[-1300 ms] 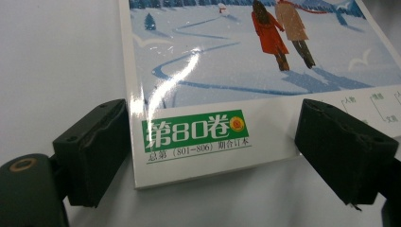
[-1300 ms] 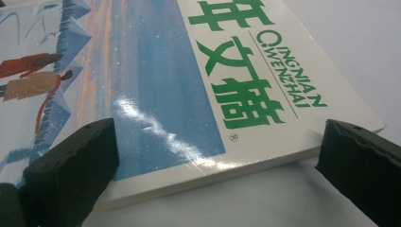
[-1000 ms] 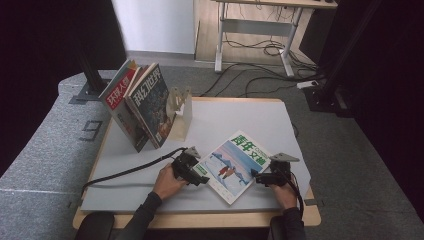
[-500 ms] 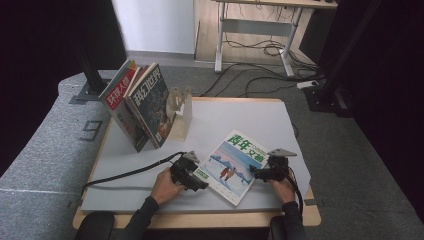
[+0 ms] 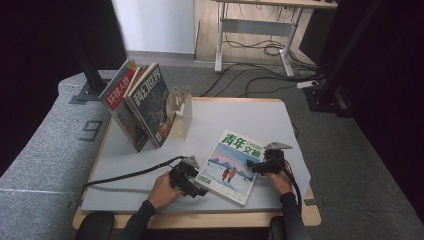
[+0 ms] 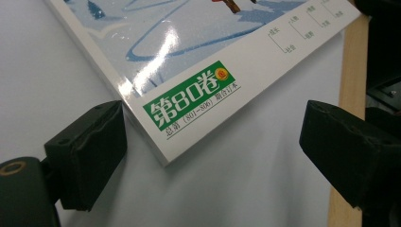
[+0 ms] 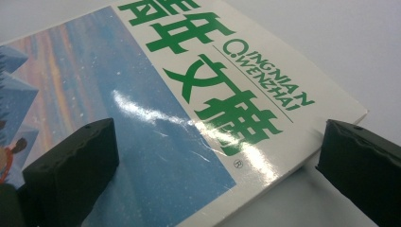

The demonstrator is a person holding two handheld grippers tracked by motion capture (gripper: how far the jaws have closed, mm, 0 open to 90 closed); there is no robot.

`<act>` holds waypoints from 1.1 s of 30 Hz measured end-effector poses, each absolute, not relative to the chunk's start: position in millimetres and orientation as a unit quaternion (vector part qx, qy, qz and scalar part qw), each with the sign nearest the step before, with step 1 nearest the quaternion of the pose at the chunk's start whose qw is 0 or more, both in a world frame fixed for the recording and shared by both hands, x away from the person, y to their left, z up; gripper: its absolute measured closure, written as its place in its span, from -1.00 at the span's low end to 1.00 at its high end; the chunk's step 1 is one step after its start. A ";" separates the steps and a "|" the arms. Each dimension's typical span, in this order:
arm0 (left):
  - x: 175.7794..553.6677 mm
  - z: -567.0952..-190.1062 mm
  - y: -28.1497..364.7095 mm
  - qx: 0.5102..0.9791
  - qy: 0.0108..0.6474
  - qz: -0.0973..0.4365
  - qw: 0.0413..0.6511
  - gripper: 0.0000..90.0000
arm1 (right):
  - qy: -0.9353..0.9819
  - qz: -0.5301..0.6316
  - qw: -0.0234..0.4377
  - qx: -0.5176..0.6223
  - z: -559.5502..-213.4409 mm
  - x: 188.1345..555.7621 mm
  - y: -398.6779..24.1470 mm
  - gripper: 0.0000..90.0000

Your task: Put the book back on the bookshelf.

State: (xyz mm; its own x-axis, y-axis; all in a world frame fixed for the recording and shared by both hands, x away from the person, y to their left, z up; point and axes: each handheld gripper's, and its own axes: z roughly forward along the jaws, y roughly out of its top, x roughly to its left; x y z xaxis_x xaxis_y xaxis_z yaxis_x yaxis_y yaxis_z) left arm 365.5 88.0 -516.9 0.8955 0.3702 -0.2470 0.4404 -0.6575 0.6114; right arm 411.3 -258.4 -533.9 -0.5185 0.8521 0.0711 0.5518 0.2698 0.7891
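A magazine (image 5: 231, 165) with a blue snowy cover and green characters lies flat on the white mat. My left gripper (image 5: 196, 185) sits at its near left corner. In the left gripper view the jaws stand open (image 6: 215, 142) either side of that corner of the magazine (image 6: 189, 56), one pad (image 6: 87, 151) close beside the page edge. My right gripper (image 5: 254, 167) is at the magazine's right edge. In the right gripper view it is open (image 7: 217, 161), low over the glossy cover (image 7: 142, 94) by the green title, one pad off the edge.
Two more magazines, one red-titled (image 5: 117, 97) and one dark (image 5: 150, 102), lean against a light wooden stand (image 5: 181, 112) at the back left. The left gripper's cable (image 5: 130, 175) runs across the mat. The table's wooden front edge (image 5: 200, 221) lies close behind both hands.
My right gripper has slid left and slightly away from the person, onto the magazine's right edge. My left gripper has shifted a little toward the front edge. The magazine has stayed put.
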 end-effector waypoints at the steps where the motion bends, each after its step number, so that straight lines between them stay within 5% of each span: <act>1: 363.7 -516.8 87.7 0.907 0.222 -0.055 0.353 -0.81 | 0.776 0.400 0.187 0.450 -533.9 415.3 -257.0 -1.00; 33: 355.9 -520.8 84.4 0.901 0.211 -0.069 0.372 -0.74 | 0.794 0.398 0.172 0.427 -531.8 455.1 -230.0 -1.00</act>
State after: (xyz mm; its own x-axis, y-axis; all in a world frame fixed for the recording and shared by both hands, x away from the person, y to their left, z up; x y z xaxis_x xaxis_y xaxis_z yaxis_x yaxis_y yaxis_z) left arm 355.9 84.4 -520.8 0.9016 0.3289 -0.2810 0.4314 -0.6343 0.6416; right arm 455.1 -230.0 -531.8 -0.5767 0.8142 0.0671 0.5401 0.3184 0.7790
